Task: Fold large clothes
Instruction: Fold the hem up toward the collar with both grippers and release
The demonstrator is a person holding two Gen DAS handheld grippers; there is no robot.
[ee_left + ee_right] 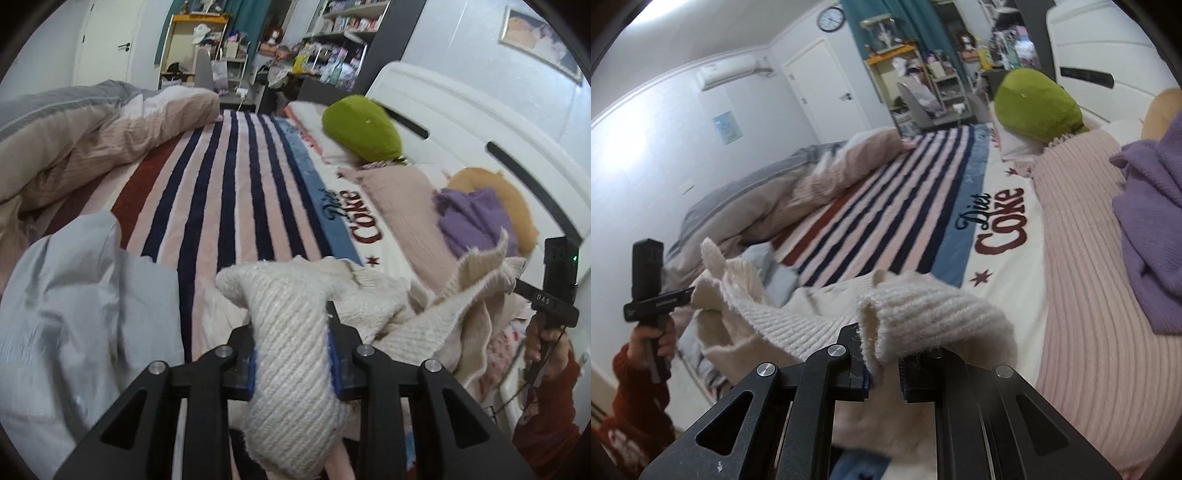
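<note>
Cream knit sweater [295, 314] is held above the striped bed [236, 184], bunched between left gripper [291, 354] fingers and pinched at an edge by right gripper [884, 363]; judged best spread taut, level, before being laid flat.

Striped blanket [886, 206] on bed: "Diet" in dark script, "Coke" in red block letters beneath, on its cream band; red stars beside. Right hand-held gripper [517, 286]: small white letters "DAS" on its body. Wall clock [830, 18] numerals unreadable.
</note>
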